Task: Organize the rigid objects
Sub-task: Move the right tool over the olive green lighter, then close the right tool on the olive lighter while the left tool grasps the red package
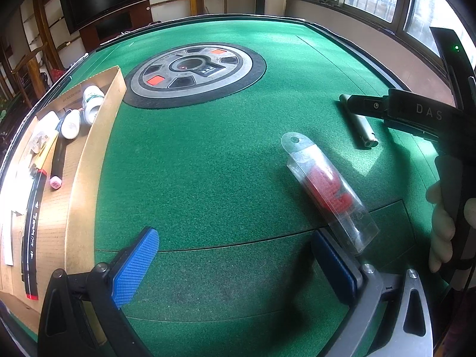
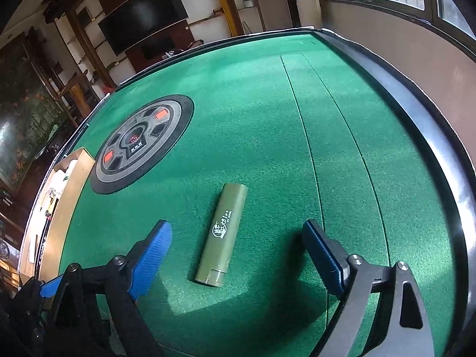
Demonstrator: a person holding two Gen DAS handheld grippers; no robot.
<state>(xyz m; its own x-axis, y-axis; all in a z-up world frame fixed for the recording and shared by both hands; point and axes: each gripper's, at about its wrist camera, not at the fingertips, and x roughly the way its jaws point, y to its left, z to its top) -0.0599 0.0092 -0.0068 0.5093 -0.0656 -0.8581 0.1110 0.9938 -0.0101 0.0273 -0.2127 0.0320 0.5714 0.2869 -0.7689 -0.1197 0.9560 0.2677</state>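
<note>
Both fingers wide open and empty: right gripper (image 2: 236,244) around green tube (image 2: 221,235) on tabletop (image 2: 267,125), left gripper (image 1: 235,255) beside clear case (image 1: 327,190).

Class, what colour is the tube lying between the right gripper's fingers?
Olive green tube, white print; right wrist view.

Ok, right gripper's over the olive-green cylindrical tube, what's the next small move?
Probably lower the right gripper and close on the olive-green cylindrical tube: the tube lies flat on the green felt table, lengthwise between open jaws, untouched.
</note>
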